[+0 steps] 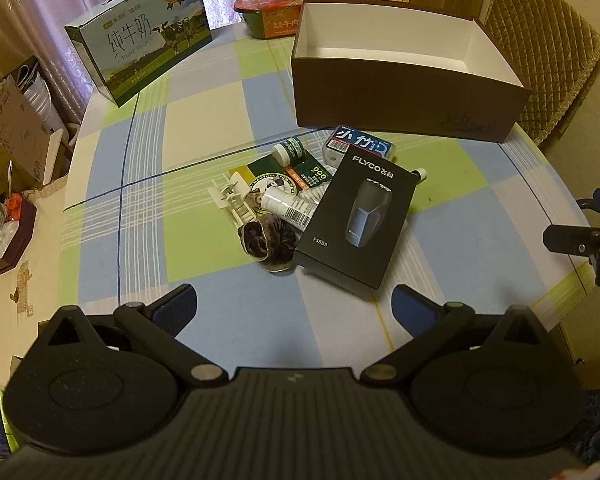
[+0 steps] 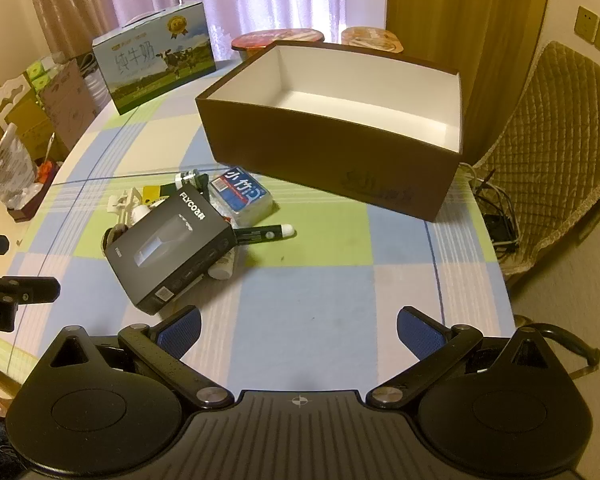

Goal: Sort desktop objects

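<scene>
Both grippers are hovering spread and holding nothing, the left gripper (image 1: 294, 300) facing the heap, the right gripper (image 2: 299, 326) over bare cloth, likely because sorting is not yet begun. The scrunchie (image 1: 266, 242), bottles and shaver box (image 1: 356, 216) are lying piled before the brown box (image 1: 404, 100), seemingly their destination. All is sitting on a checked tablecloth (image 1: 204, 120), with a milk carton (image 1: 140, 46) left, curtains behind and a quilted chair (image 1: 540, 40) right.

My left wrist view looks down across the table (image 1: 204, 128) from its near edge; my right wrist view sits rightward, both sharing the brown box (image 2: 324, 160) upper right.
</scene>
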### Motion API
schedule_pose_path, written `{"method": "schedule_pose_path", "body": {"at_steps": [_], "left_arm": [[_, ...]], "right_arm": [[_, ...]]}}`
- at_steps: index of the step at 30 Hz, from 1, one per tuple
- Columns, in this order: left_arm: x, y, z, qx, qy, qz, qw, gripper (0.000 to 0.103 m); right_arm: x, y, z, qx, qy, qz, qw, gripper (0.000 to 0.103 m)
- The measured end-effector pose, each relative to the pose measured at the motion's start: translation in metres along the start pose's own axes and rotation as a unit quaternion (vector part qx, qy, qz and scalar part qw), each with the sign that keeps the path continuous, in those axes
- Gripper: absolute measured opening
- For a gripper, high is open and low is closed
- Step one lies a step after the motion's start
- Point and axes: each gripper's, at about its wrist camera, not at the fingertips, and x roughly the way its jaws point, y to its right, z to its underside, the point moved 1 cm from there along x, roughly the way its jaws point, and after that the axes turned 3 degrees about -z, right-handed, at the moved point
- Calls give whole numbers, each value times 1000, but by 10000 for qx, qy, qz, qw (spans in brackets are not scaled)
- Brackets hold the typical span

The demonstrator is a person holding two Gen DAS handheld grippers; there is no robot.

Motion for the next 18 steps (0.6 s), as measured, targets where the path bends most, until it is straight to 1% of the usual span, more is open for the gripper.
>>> {"method": "schedule_pose_path", "body": {"at_steps": [18], "left_arm": [[-6,7,6,-39,56,-39,10000,102]], "right_arm": [[-5,-1,6,-95,34,-33,9999,101]]}}
